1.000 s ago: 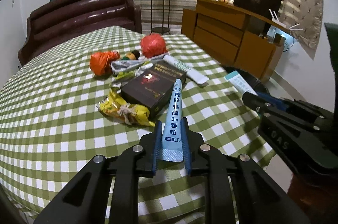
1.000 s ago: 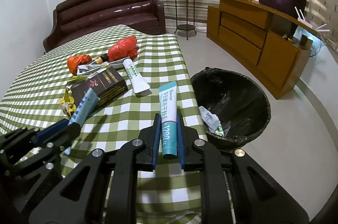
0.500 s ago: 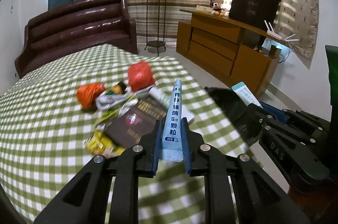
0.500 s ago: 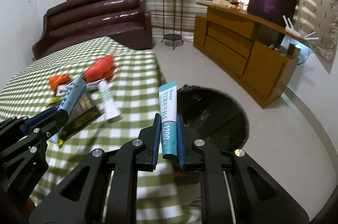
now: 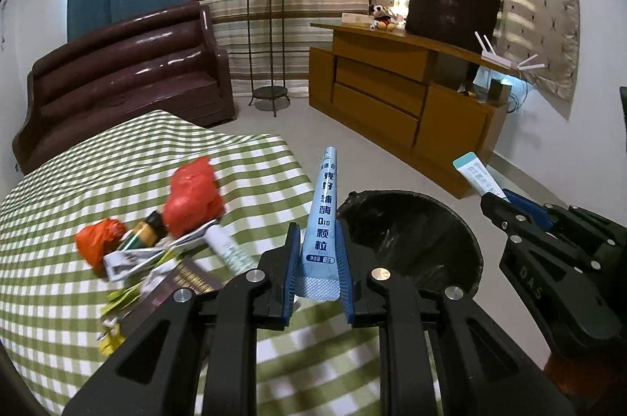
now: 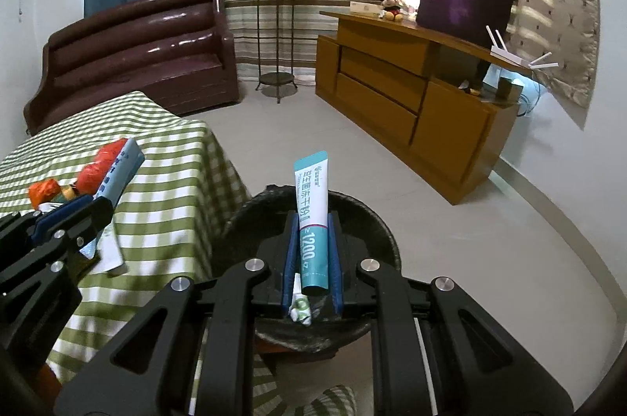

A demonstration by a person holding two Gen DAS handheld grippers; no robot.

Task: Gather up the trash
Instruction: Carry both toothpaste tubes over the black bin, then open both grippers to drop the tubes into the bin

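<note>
My left gripper (image 5: 318, 261) is shut on a pale blue sachet (image 5: 323, 216) with dark lettering, held over the table's right edge beside the black-lined trash bin (image 5: 415, 231). My right gripper (image 6: 311, 255) is shut on a teal and white tube (image 6: 311, 216), directly above the bin (image 6: 250, 216), where a small white and green wrapper (image 6: 299, 306) lies. Each gripper shows in the other's view: the right one (image 5: 490, 194) with its tube (image 5: 476, 175), the left one (image 6: 88, 210) with its sachet (image 6: 121, 169).
On the green checked tablecloth (image 5: 78, 161) lie a red bag (image 5: 192, 192), an orange bag (image 5: 98, 239), a small bottle (image 5: 145, 227), a white tube (image 5: 229, 251), a dark box (image 5: 176, 292) and wrappers. A wooden sideboard (image 5: 399, 102), a dark sofa (image 5: 125, 75) and a plant stand (image 5: 268, 43) stand beyond.
Both grippers have swung right, off the table toward the bin, still gripping their items. The right one now hangs over the bin; the trash pile has slid left in both views.
</note>
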